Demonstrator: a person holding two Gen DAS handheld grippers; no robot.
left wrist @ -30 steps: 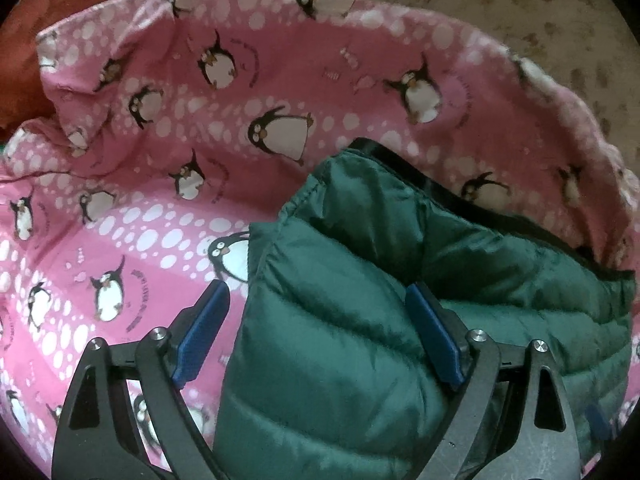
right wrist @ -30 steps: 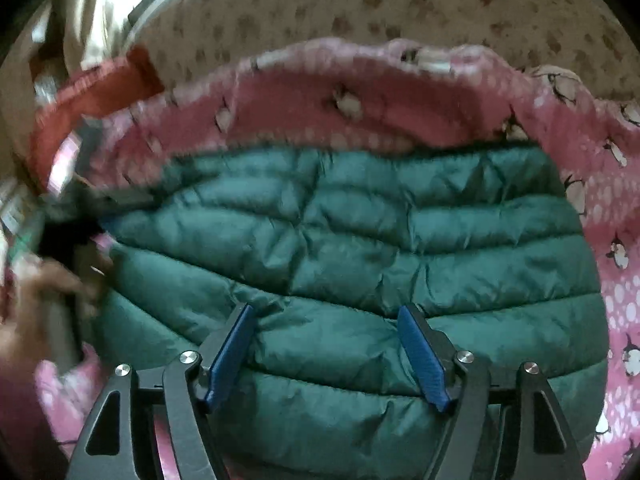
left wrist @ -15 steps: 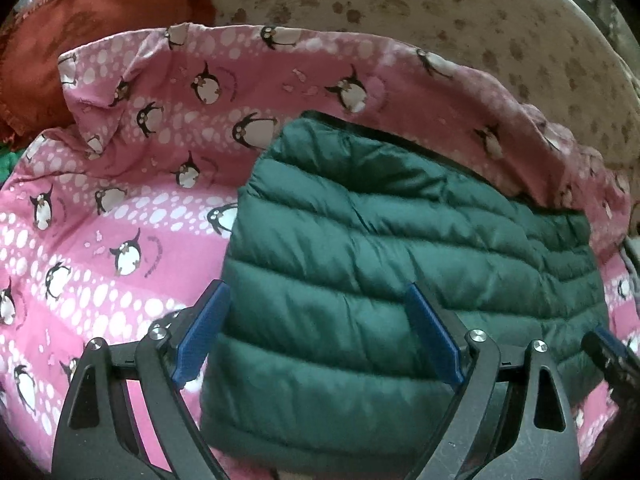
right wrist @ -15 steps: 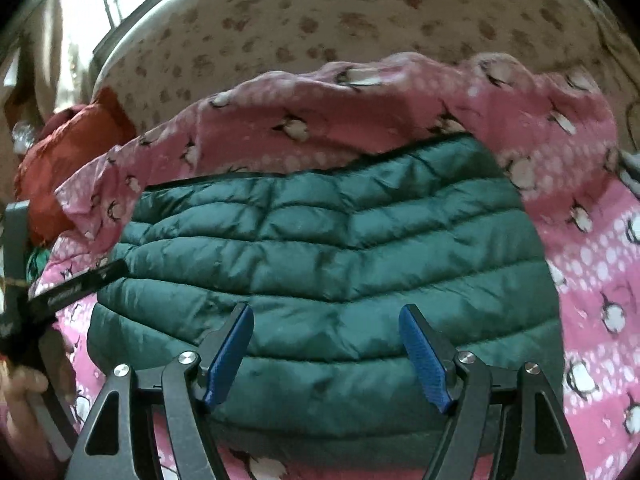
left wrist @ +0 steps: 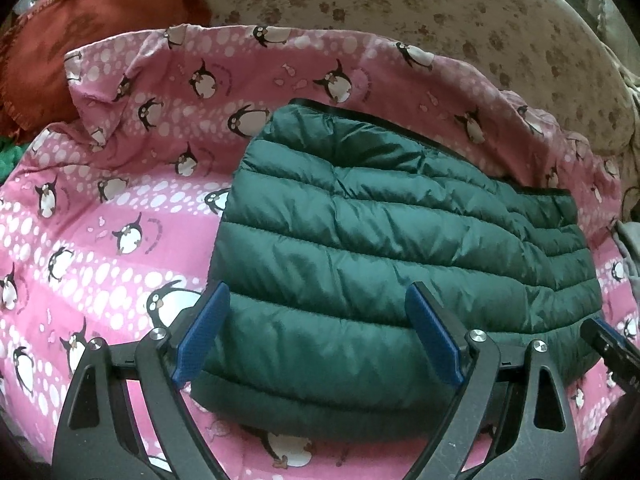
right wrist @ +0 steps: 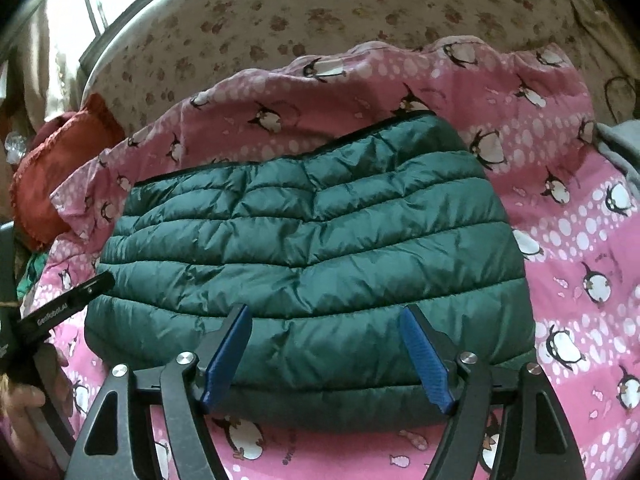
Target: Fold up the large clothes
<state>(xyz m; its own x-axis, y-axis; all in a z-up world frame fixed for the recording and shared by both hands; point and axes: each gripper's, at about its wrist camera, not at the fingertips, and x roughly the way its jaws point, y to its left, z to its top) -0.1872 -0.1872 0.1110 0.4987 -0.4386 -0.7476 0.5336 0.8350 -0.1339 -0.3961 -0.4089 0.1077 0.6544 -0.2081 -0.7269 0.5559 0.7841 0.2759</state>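
A dark green quilted puffer jacket (left wrist: 400, 248) lies folded into a compact rectangle on a pink penguin-print sheet (left wrist: 120, 216). It also shows in the right wrist view (right wrist: 312, 248). My left gripper (left wrist: 318, 336) is open and empty, held above the jacket's near left edge. My right gripper (right wrist: 326, 354) is open and empty, held above the jacket's near edge. The left gripper's body (right wrist: 60, 308) shows at the left edge of the right wrist view, and the right gripper's tip (left wrist: 612, 348) shows at the right edge of the left wrist view.
A rust-orange cushion (left wrist: 80, 40) lies at the back left, also in the right wrist view (right wrist: 60, 160). A beige paw-print bedcover (left wrist: 400, 12) runs behind the pink sheet. A grey cloth (right wrist: 624, 148) lies at the right. Something green (left wrist: 8, 156) peeks at the far left.
Both grippers have pulled back and up from the jacket, so the whole folded jacket now shows. The jacket lies flat, released.
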